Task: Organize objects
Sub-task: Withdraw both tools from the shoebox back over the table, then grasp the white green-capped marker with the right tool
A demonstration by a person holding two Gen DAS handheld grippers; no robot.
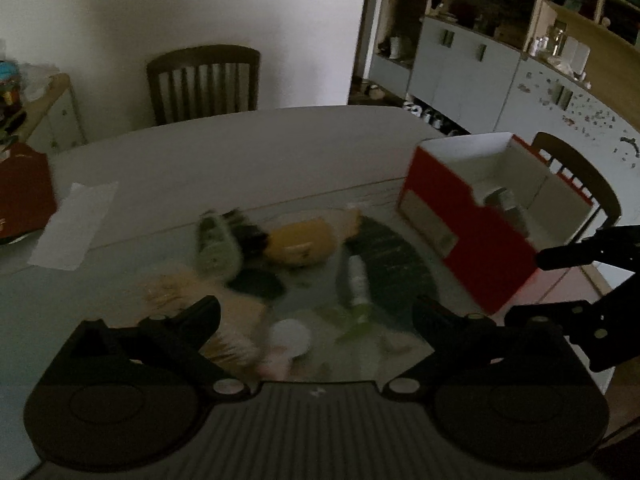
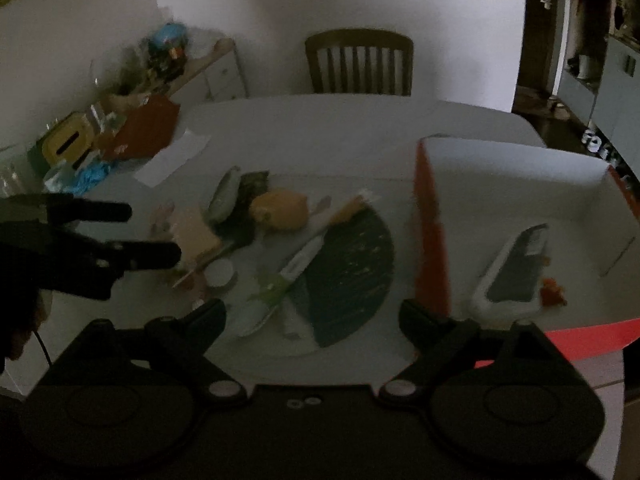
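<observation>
A blurred pile lies on the table: a yellow rounded item (image 1: 300, 244) (image 2: 282, 210), a dark fan-shaped piece (image 1: 396, 264) (image 2: 352, 264), a white tube (image 1: 358, 280) (image 2: 300, 262), a white round lid (image 1: 290, 336) (image 2: 219, 272) and a grey-green brush (image 1: 218, 248) (image 2: 224, 196). To the right stands an open red and white box (image 1: 472, 240) (image 2: 432, 240) holding a flat grey and white item (image 2: 516, 276). My left gripper (image 1: 316, 312) (image 2: 148, 234) hovers open over the pile's near left. My right gripper (image 2: 312, 308) (image 1: 544, 286) is open and empty, near the box's front corner.
A sheet of white paper (image 1: 74, 226) (image 2: 172, 158) and a red flat item (image 1: 24, 196) (image 2: 140, 128) lie at the table's left. A wooden chair (image 1: 204, 80) (image 2: 360, 62) stands behind the table, another (image 1: 576, 176) beyond the box. A cluttered sideboard (image 2: 120, 92) is at far left.
</observation>
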